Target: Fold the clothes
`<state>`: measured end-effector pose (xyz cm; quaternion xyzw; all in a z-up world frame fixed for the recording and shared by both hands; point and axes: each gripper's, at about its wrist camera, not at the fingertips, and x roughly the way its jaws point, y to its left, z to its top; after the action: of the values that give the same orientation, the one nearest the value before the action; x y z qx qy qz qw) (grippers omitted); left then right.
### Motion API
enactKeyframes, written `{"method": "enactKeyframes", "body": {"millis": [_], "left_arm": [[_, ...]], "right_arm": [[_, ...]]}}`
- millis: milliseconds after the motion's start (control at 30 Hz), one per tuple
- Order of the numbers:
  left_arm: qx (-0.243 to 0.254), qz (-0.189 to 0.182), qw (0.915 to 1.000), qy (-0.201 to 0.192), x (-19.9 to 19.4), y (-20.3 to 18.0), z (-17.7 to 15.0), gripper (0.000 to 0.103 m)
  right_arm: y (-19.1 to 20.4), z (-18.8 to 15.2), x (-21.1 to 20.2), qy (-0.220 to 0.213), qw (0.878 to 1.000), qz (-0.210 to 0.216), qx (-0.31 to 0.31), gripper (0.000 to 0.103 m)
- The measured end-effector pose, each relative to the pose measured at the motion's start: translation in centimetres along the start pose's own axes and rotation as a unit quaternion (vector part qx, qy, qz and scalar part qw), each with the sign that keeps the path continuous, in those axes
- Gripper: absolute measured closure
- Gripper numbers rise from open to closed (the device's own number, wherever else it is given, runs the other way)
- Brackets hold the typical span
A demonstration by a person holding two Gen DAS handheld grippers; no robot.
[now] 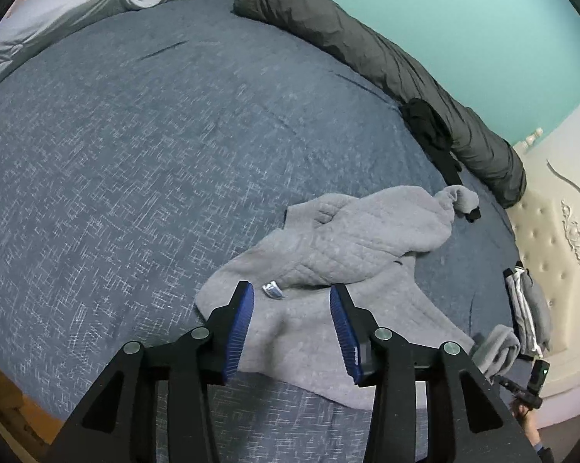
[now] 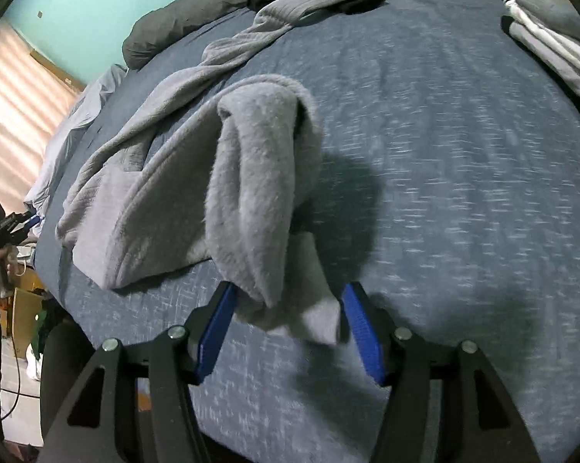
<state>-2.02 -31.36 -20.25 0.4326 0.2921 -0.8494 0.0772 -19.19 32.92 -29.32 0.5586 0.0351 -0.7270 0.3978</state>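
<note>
Grey fleece fills both views: a quilted grey sweatshirt (image 1: pixel 328 254) lies crumpled near the bed (image 1: pixel 135 135) edge closest to the person. Left gripper (image 1: pixel 292 297) hovers over its hem, jaws apart with nothing between them. Right gripper (image 2: pixel 288 301) stands with jaws apart around a drooping sleeve (image 2: pixel 259 177); whether the pads press it I cannot tell. A small sewn label (image 1: pixel 272 290) shows, unreadable. Farther off, folded clothes (image 1: pixel 529 308) sit by the headboard (image 1: pixel 552 254), probably a finished pile.

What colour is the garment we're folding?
Light grey fleece garment, partly quilted; clearest in the left wrist view.
</note>
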Motion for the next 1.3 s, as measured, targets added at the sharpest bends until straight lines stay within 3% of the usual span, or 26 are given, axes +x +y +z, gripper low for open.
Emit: {"method": "enactKeyframes", "body": {"millis": [67, 100, 167, 200, 233, 400, 567, 700, 867, 933, 1067, 1167, 1300], "left_arm": [[0.003, -0.003, 1.0000, -0.002, -0.1, -0.3, 0.1, 0.056], [0.003, -0.005, 1.0000, -0.002, -0.1, -0.5, 0.1, 0.055], [0.007, -0.008, 0.9999, -0.001, 0.0, -1.0, 0.0, 0.055], [0.009, -0.009, 0.9999, -0.001, 0.0, -1.2, 0.0, 0.055], [0.010, -0.010, 0.9999, -0.001, 0.0, -1.4, 0.0, 0.055], [0.017, -0.011, 0.9998, -0.002, 0.0, -2.1, 0.1, 0.054], [0.020, -0.014, 0.9997, -0.005, 0.2, -2.6, 0.0, 0.051], [0.021, -0.016, 0.9996, -0.002, 0.6, -2.8, -0.3, 0.050], [0.020, -0.014, 0.9997, -0.001, 0.9, -2.9, -0.4, 0.050], [0.020, -0.014, 0.9997, 0.000, 1.0, -3.0, -0.5, 0.050], [0.025, -0.014, 0.9996, 0.001, 1.0, -3.2, -0.5, 0.050], [0.028, -0.012, 0.9995, 0.003, 1.1, -3.2, -0.3, 0.048], [0.023, -0.015, 0.9996, 0.001, 1.3, -3.3, -0.2, 0.046]], "right_arm": [[0.5, 0.2, 0.4, -0.009, 1.000, 0.013, -0.001, 0.052], [0.8, 0.4, 0.7, -0.010, 1.000, 0.010, -0.003, 0.065], [1.2, 0.6, 1.1, -0.009, 1.000, 0.006, -0.007, 0.077], [1.4, 0.7, 1.2, -0.008, 1.000, 0.004, -0.012, 0.089], [1.7, 0.8, 1.2, -0.008, 1.000, -0.009, -0.020, 0.091], [2.1, 1.9, -2.3, -0.052, 0.994, -0.077, -0.064, 0.094], [0.1, 4.5, -9.1, -0.107, 0.975, -0.167, -0.096, 0.094], [-1.3, 5.2, -11.7, -0.118, 0.965, -0.208, -0.104, 0.094], [-3.2, 4.2, -12.1, -0.115, 0.955, -0.250, -0.112, 0.094], [-4.3, 3.4, -10.8, -0.095, 0.960, -0.240, -0.107, 0.094], [-6.8, 1.0, -7.1, 0.014, 0.978, -0.194, -0.075, 0.092], [-7.6, -0.3, -7.0, 0.018, 0.987, -0.152, -0.043, 0.087], [-7.8, -0.8, -9.3, -0.015, 0.994, -0.103, -0.028, 0.081]]}}
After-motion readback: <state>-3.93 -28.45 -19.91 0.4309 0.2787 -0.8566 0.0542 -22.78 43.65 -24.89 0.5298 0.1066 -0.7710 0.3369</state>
